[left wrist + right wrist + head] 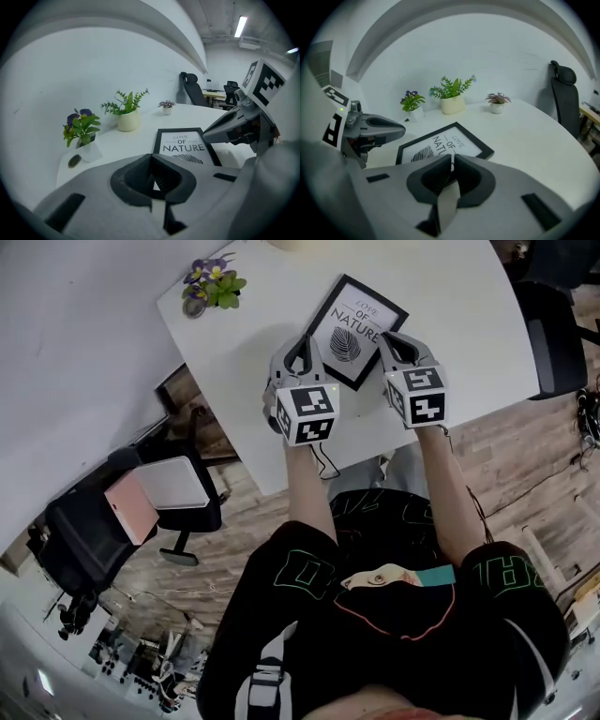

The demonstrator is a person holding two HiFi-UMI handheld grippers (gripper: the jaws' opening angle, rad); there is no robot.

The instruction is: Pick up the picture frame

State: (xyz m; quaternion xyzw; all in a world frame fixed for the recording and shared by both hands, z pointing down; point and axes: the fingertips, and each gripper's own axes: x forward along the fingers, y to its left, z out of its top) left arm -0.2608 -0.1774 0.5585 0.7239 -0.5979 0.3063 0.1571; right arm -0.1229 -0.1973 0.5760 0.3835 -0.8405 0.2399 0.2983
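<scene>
Poised at near edge of flat picture frame [356, 331] on table [459, 324], left claw [302, 345] and right claw [395, 339] pinched closed, empty, flanking for two-sided lift.

Left gripper [151, 157] bottom centre, jaws together; picture frame [183, 145] flat on white table [117, 143] beyond; right gripper [209, 135] mid-right.

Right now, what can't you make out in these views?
- Picture frame, edges: in the head view they are partly covered by the left gripper and the right gripper. In each gripper view the near edge is behind that gripper's own body.
- Whether either gripper's tips touch the frame: no view shows it.
- Round thing by the purple-flower plant: too small to identify in the left gripper view.
- Cream pot: cut off by the top edge of the head view.
</scene>
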